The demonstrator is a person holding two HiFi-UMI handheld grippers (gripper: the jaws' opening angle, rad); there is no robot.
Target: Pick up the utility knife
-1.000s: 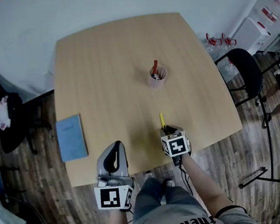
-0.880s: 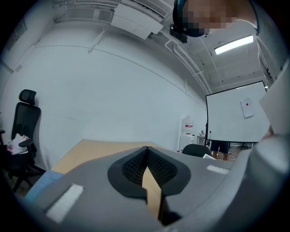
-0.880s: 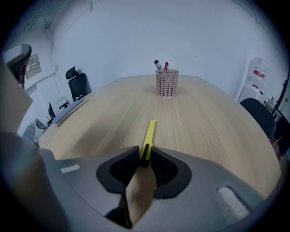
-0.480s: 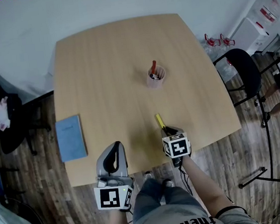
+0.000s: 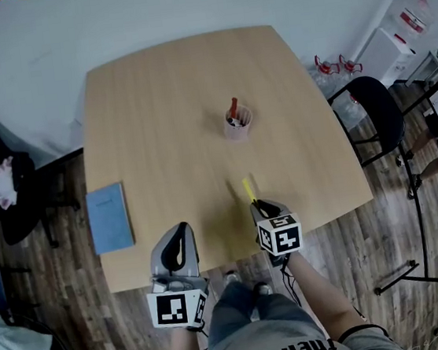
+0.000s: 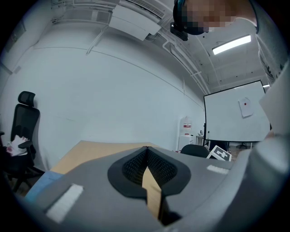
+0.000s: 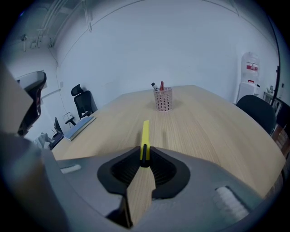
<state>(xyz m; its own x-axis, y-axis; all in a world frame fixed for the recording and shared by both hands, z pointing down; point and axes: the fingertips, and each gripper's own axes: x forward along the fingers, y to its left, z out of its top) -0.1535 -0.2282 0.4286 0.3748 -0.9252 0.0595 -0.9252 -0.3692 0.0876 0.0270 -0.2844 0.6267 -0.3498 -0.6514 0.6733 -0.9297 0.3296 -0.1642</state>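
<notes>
Above table (image 5: 165,121), right claw (image 7: 144,155) just clamped on utility knife (image 7: 145,132), left claw (image 6: 147,153) closed, empty.

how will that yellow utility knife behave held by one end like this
Probably stiff: the utility knife juts straight out from the right gripper, whose jaws have just closed on its end, with no sag. Likely light, being so slim. It might pivot or slip, since only its end is pinched.
</notes>
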